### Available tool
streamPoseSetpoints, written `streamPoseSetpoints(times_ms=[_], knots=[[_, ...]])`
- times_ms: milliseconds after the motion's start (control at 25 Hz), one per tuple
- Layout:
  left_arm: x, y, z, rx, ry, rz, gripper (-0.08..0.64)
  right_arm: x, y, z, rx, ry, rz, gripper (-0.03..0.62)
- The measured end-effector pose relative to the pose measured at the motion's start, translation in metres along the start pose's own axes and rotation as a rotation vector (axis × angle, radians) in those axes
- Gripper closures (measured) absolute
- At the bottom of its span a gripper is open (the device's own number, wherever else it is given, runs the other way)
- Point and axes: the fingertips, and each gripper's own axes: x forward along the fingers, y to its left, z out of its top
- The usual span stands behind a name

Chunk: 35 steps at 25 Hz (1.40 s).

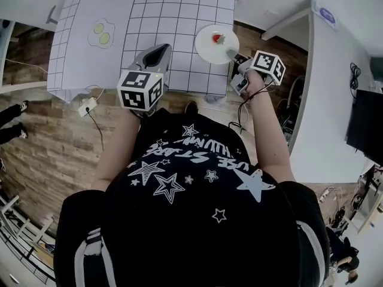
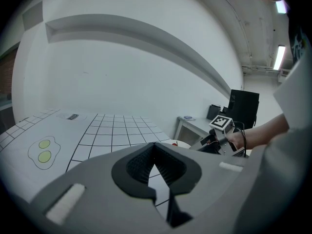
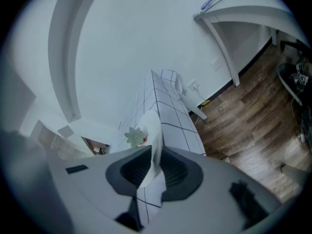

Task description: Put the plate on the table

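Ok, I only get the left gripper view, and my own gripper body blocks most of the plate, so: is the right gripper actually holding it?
Observer: Yes. In the right gripper view the right gripper is shut on the rim of the white plate.
Operator: Anything on the plate?
Observer: A small red item with a green top sits near its middle.
Operator: Where is it over the table?
Observer: The head view shows it over the gridded table sheet, by the sheet's right edge; contact can't be told.
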Motion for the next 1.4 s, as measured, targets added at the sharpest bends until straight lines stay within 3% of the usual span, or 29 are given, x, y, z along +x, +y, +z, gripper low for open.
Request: streamPoseSetpoints(times_ms=[200,880,1400], knots=[[-0.002,-0.001,0.002,0.003,-0.009,-0.003,0.551,-0.001,0.004,-0.001,-0.093,0.021,-0.047,0.487],[-0.017,0.010,-0.003,-0.001,-0.021,-0.031,0.551,-0.016,0.003,-0.001,-0.075,-0.052,-0.063,0.483],[-0.069,0.062,-0.001,0.015,-0.034,-0.082,0.551,-0.046,0.009,-0.010,0.035,-0.279,-0.144,0.483]])
